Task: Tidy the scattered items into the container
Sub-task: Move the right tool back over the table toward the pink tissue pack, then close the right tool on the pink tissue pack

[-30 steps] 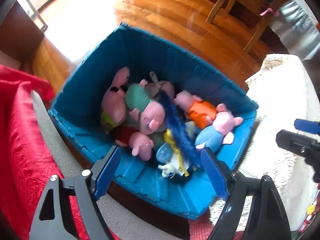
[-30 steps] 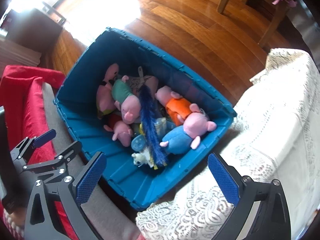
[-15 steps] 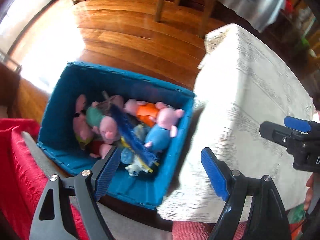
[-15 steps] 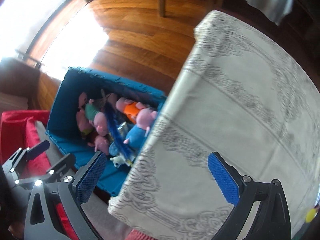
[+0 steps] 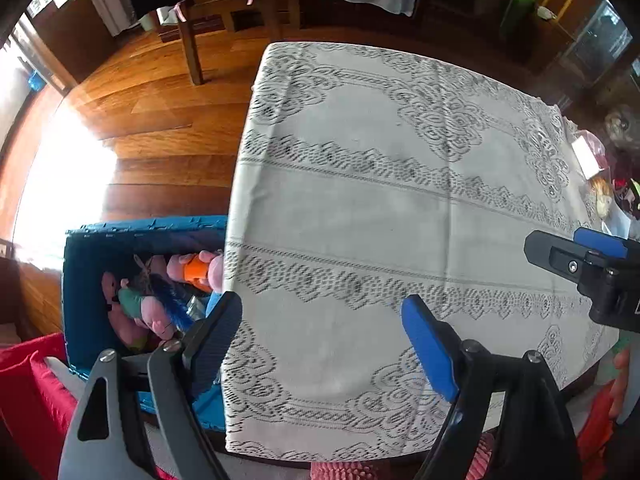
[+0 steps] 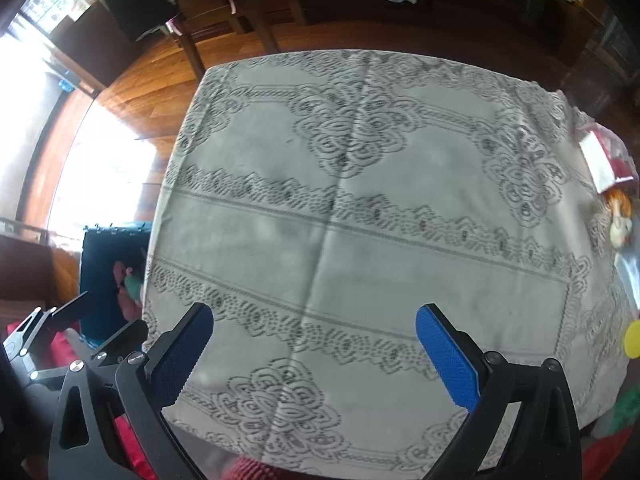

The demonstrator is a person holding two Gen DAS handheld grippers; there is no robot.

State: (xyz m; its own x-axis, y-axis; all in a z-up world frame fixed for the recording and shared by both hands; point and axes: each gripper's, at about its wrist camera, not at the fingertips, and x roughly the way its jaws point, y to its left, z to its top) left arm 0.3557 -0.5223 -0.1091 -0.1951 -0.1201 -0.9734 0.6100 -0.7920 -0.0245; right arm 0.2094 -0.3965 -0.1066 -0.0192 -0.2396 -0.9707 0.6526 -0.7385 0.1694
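The blue container (image 5: 86, 264) (image 6: 96, 248) sits on the floor to the left of the table, with several pink plush pigs (image 5: 154, 310) and other toys inside. My left gripper (image 5: 320, 320) hangs open over the table's left part, nothing between its blue pads. My right gripper (image 6: 314, 334) is also open and empty above the lace tablecloth (image 5: 380, 208) (image 6: 360, 220). At the table's far right edge lie a doll with orange hair (image 6: 618, 216), a yellow disc (image 6: 633, 340) and a red-and-white packet (image 6: 604, 156). The right gripper's finger (image 5: 576, 258) shows at the right in the left wrist view.
Wooden floor (image 5: 160, 120) with a bright sun patch lies left of the table. Wooden chairs (image 5: 200, 28) stand at the far side. A red cushion (image 5: 28, 384) lies bottom left beside the container. A person's hand (image 5: 618, 384) shows at the right edge.
Both grippers swung from above the container rightwards and up over the table while rolling. The container slid to the left edge of both views. Both stayed open and empty.
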